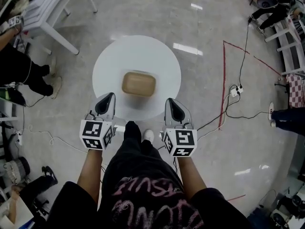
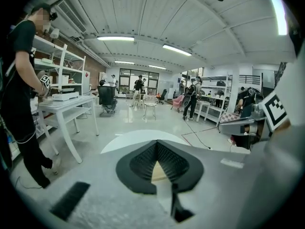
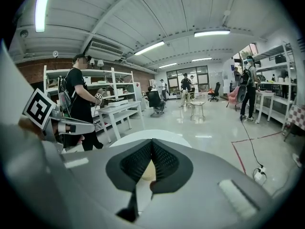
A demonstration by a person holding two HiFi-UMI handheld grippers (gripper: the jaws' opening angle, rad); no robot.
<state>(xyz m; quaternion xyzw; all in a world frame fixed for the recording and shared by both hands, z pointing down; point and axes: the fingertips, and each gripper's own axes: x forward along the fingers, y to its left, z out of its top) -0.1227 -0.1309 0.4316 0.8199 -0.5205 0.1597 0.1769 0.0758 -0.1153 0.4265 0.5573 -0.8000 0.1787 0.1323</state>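
Observation:
A round white table (image 1: pixel 114 61) stands in front of me, and a tan, rounded box (image 1: pixel 138 84) lies at its middle. My left gripper (image 1: pixel 108 95) hovers over the table's near left rim with its jaws closed tip to tip, holding nothing. My right gripper (image 1: pixel 170 101) is level with it at the near right rim, also shut and empty. In the left gripper view, the left gripper (image 2: pixel 156 142) points at the tan box (image 2: pixel 158 171), which shows through the slit under the pads. The right gripper (image 3: pixel 151 141) frames the same box (image 3: pixel 148 171) in the right gripper view.
A white desk (image 1: pixel 47 13) stands at the far left, with a person in black (image 1: pixel 19 66) beside it. Red tape (image 1: pixel 224 80) marks the floor on the right, next to a power strip (image 1: pixel 236 90) and cables. White shelving (image 1: pixel 290 37) is at the far right. Other people stand far off.

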